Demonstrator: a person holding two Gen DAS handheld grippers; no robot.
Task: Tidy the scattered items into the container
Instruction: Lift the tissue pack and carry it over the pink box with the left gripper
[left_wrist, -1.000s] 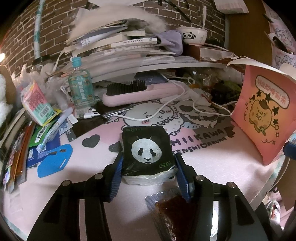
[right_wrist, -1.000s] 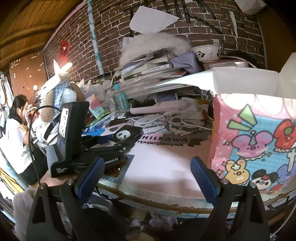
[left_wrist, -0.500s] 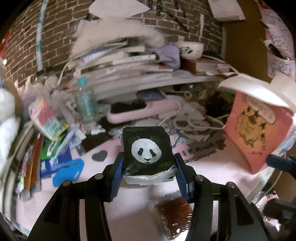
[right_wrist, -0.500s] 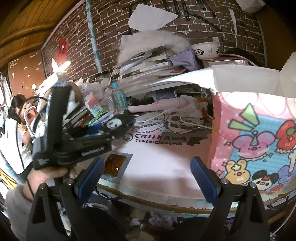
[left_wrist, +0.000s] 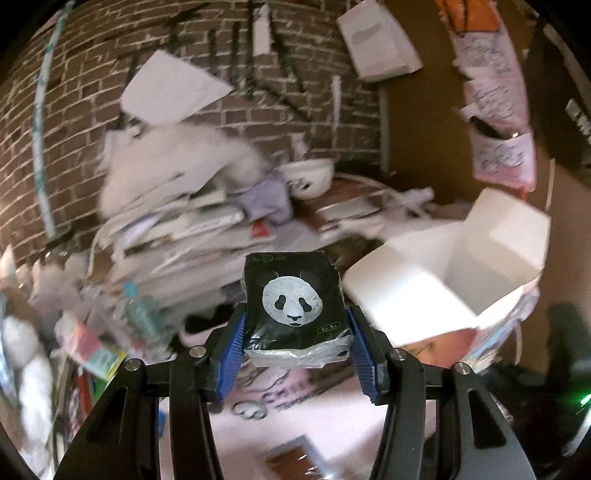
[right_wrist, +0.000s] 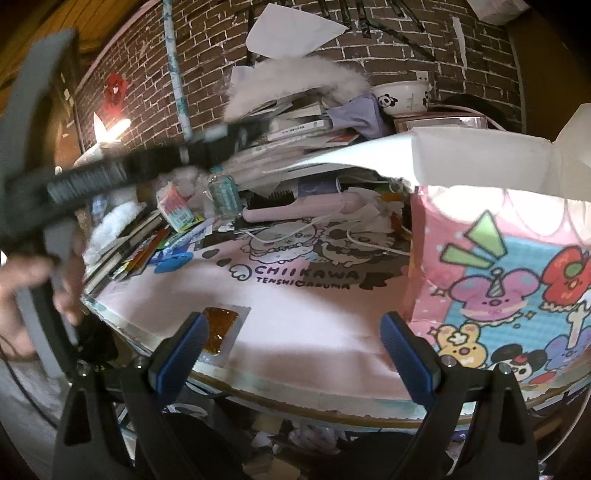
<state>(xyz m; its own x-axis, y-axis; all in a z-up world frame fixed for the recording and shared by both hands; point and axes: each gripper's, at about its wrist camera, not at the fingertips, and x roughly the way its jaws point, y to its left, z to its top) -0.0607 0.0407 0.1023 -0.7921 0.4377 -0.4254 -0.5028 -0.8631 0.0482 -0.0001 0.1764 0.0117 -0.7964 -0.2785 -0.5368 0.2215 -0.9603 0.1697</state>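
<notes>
The left wrist view looks along its hand-held gripper (left_wrist: 295, 328) from above the counter (left_wrist: 332, 417), facing the brick wall (left_wrist: 92, 92) at 12 o'clock. The right wrist view sits low at the counter's near edge. Both share the open box (left_wrist: 480, 266) at 2 o'clock.

tissue pack (left_wrist: 294, 302): glossy plastic wrap | wall (right_wrist: 207, 55): rough brick

Dim, motion-blurred, fisheye-warped edges, box glare
</notes>
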